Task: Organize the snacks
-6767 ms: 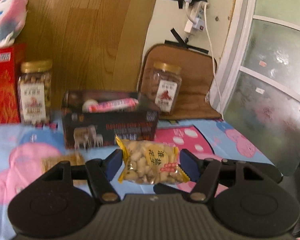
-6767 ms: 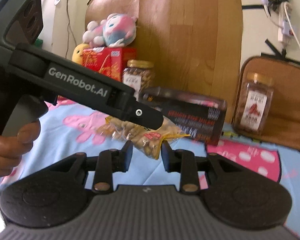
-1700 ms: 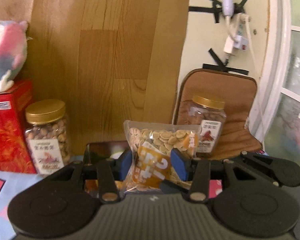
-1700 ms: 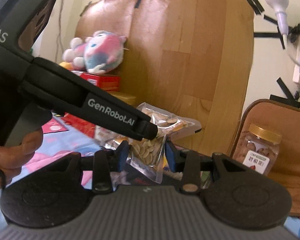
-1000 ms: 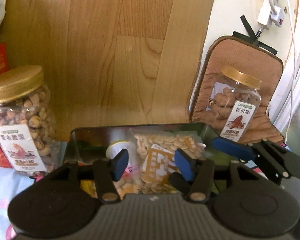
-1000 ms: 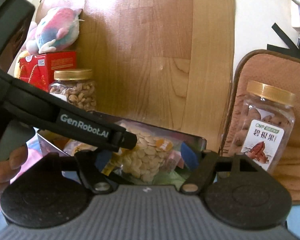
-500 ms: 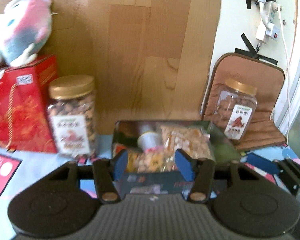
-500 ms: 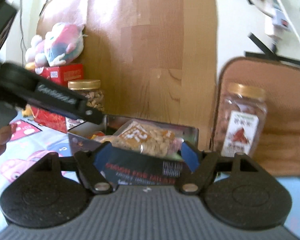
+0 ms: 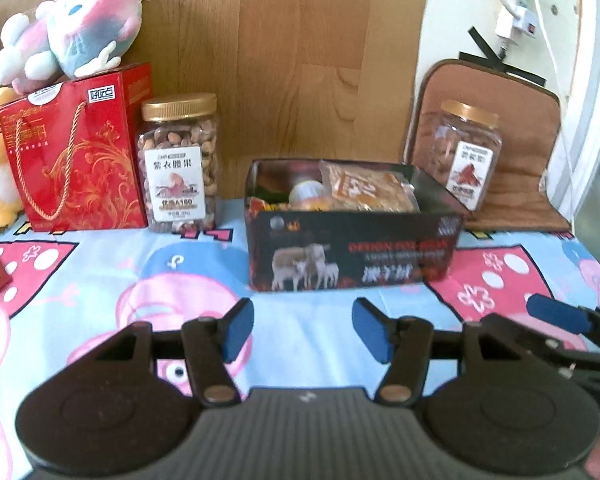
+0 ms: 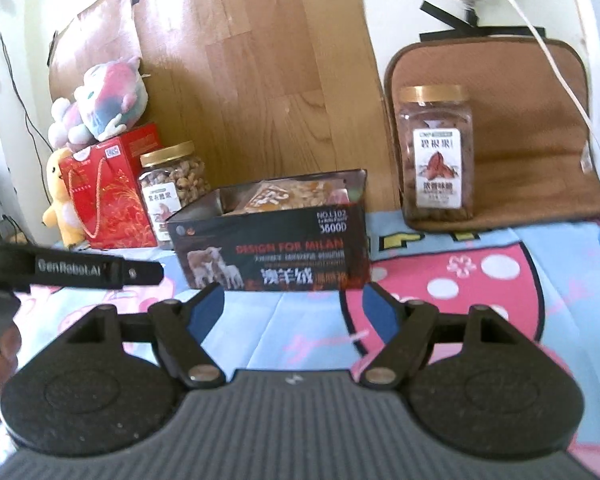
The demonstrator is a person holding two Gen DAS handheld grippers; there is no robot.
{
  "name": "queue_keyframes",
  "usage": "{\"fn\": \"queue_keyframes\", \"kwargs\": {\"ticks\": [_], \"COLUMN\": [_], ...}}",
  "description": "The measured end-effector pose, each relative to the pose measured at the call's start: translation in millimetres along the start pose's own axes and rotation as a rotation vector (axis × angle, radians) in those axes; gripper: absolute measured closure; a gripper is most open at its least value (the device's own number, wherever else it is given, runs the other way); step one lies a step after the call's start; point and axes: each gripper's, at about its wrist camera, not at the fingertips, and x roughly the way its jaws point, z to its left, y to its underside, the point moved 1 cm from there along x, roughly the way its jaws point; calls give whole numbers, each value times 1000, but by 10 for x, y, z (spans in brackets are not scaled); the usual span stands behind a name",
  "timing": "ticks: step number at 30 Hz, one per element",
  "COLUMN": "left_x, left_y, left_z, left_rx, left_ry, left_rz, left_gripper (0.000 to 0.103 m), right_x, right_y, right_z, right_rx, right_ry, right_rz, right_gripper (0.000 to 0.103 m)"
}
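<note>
Both tools stand clear of the load: the left gripper (image 9: 303, 334) has its blue pads apart with nothing but tablecloth between them, and the right gripper (image 10: 293, 308) is spread wider still, likewise empty. The snacks that the task concerns lie in the open black box (image 9: 354, 254), which sits toward the back edge of the table (image 9: 100, 280), just in front of the wooden board. Contents visible over the rim: a clear bag of seeds (image 9: 366, 192) lying on top, a small white-capped bottle (image 9: 306, 194) beside it, and coloured wrappers at the left end that are too small to identify. The bag rides high and overhangs the box wall; a likely fault is that a careless reach past the box catches its edge and drags it out, or nudges the light box along the cloth. Two lidded jars remain outside: a jar of nuts (image 9: 179, 164) near the back left, just beside a red gift bag (image 9: 76, 152), and a second jar (image 9: 466, 152) on a brown cushion (image 9: 512, 184) at the back right. Either jar, being tall and smooth, would probably tip or slip if pinched high or off-centre. Whether the box has room for them cannot be judged.
</note>
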Motion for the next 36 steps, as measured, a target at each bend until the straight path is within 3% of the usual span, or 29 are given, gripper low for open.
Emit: {"fn": "queue_keyframes", "kwargs": {"ticks": [18,22,25,28,36], "left_x": [-410,-431,-454,-481,-538], "left_y": [403,484,532,578,626], "left_z": [-101,-167,-239,-317,-513], "left_rx": [28,45,59,74,112], "left_ry": [-41,-65,-71,-80,-87], "left_rz": [-27,-23,-21,-24,-16], "left_gripper": [30,18,15,3,0], "right_x": [-643,-695,-745,-799,-887], "right_y": [165,211,259,302,351], "right_z": [208,164,136,126,78], "right_rx": [103,147,174,184,209], "right_ry": [-31,-24,-23,-23,-23], "right_rz": [-68,-70,-76,-88,-109], "right_gripper": [20,20,20,20,20]}}
